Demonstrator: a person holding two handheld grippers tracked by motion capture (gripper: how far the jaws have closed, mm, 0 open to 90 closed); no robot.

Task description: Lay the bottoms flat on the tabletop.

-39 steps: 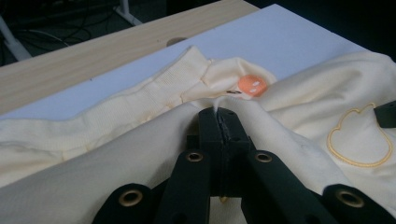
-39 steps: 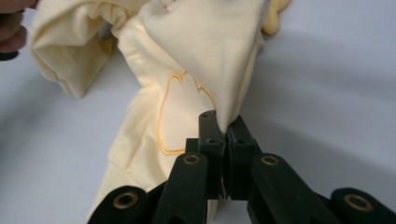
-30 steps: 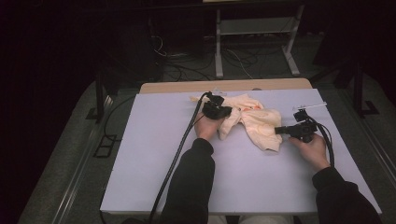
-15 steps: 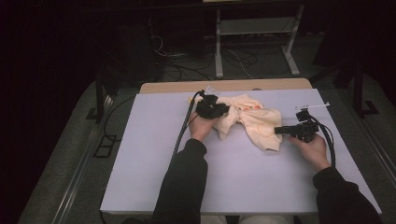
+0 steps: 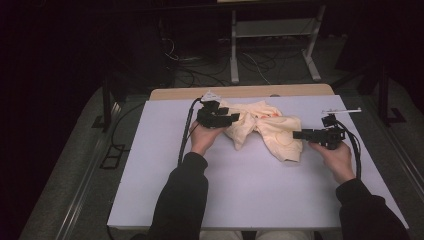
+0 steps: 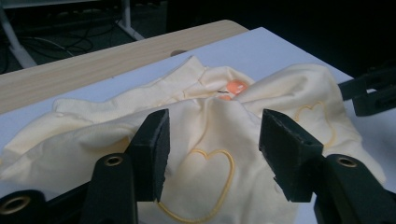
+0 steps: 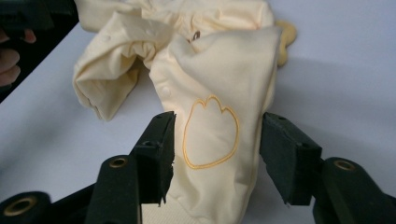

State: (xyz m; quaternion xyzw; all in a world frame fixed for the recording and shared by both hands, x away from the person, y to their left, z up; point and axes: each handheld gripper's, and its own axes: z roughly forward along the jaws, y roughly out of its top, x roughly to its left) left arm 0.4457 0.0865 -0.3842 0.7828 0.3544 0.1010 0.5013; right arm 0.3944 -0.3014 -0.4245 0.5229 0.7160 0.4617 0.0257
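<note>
— Overhead first: where, garment and tools?
— Pale yellow garment (image 5: 265, 127) crumpled at far centre of white table (image 5: 250, 190); left gripper (image 5: 231, 119) at its left edge, right gripper (image 5: 299, 134) at its right.
— Left gripper view?
— Jaws just opened, apart, cloth (image 6: 205, 140) lying beyond, unpinched.
— Right gripper view?
— Likewise spread after opening; heart-stitched flap (image 7: 210, 135) between, not pressed.

White-topped surface (image 5: 250, 190) with a light wood strip (image 5: 240, 92) along the far edge. Lying right on it toward the far side: one crumpled pale yellow baby garment (image 5: 265, 127) with stitched outline shapes and a bit of orange near the middle folds.
</note>
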